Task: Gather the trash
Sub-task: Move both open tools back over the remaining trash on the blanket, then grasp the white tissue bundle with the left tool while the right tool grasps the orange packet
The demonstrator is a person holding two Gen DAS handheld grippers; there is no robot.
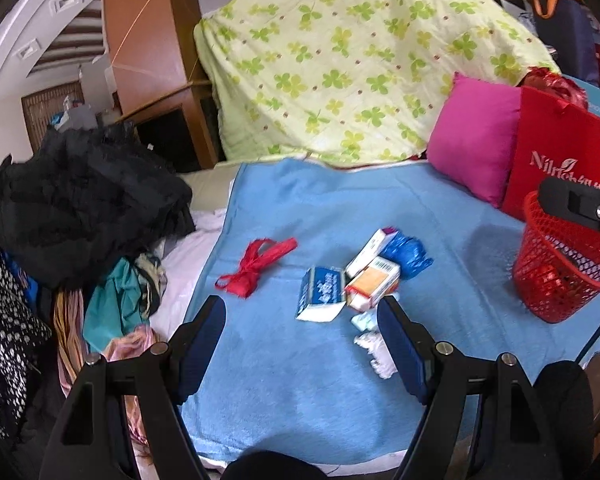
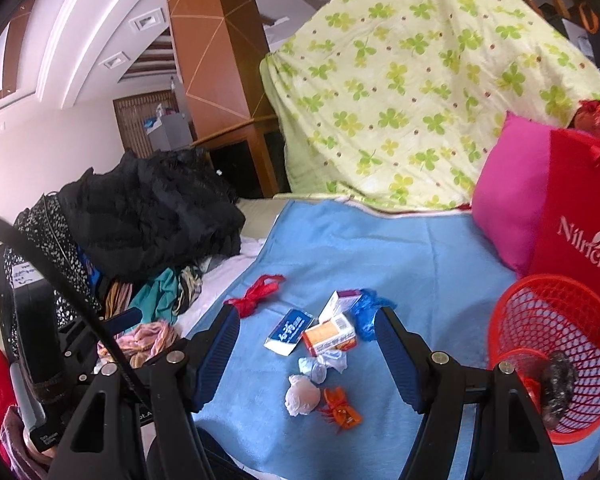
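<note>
Trash lies in a cluster on a blue towel (image 1: pixel 300 392): a knotted red plastic strip (image 1: pixel 256 268), a blue-and-white box (image 1: pixel 320 292), an orange-and-white box (image 1: pixel 374 282), a white-and-purple box (image 1: pixel 374 246), a blue plastic bag (image 1: pixel 406 254) and white tissue (image 1: pixel 376 354). My left gripper (image 1: pixel 300 302) hovers open over the near side of the cluster, holding nothing. My right gripper (image 2: pixel 307 314) is open too, above the same boxes (image 2: pixel 332 334), a tissue ball (image 2: pixel 302 398) and an orange wrapper (image 2: pixel 342 408). To the right stands a red mesh basket (image 2: pixel 500 332) with dark trash inside.
A heap of black and coloured clothes (image 1: pixel 88 208) borders the towel on the left. A pink pillow (image 1: pixel 472 140) and a red paper bag (image 1: pixel 560 160) stand behind the basket (image 1: pixel 540 280). A clover-print sheet (image 1: pixel 340 60) rises at the back.
</note>
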